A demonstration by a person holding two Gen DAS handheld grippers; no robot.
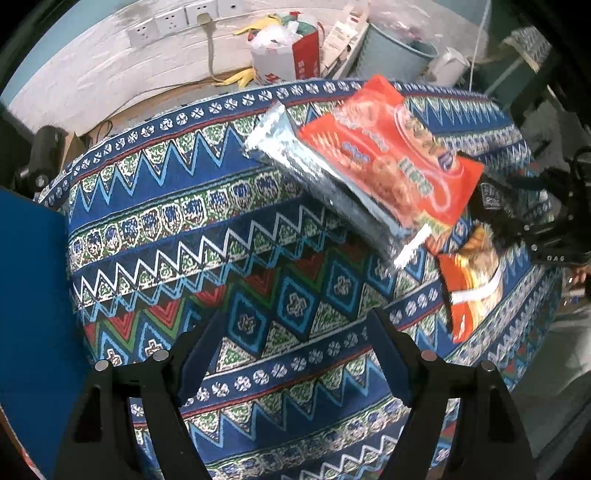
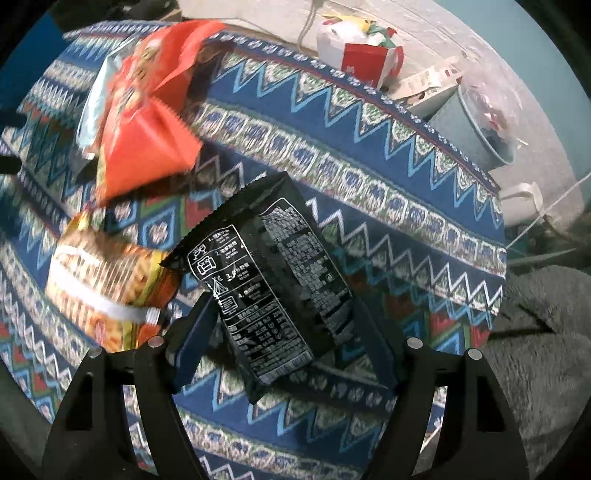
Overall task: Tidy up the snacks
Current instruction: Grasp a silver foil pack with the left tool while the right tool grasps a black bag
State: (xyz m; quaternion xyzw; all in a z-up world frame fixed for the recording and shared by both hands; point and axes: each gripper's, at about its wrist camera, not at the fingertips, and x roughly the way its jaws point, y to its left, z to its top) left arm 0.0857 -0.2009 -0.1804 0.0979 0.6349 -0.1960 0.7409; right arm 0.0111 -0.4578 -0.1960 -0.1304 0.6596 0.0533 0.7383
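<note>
Right gripper (image 2: 284, 325): jaws spread wide, pointed down; black snack packet (image 2: 273, 280) is seen between the fingers, pads not pressing it.
Black snack packet: laid printed back up on the patterned tablecloth (image 2: 388, 192).
Left gripper (image 1: 295, 354): jaws wide, nothing between them (only cloth below).
Neighbouring snacks: orange-yellow bag (image 2: 107, 284) just beside the black packet; red bag (image 1: 399, 155) is stacked on a silver packet (image 1: 314, 177).
Background: grey bin (image 1: 395, 55) and outlets (image 1: 170, 22) are seen beyond the table.
</note>
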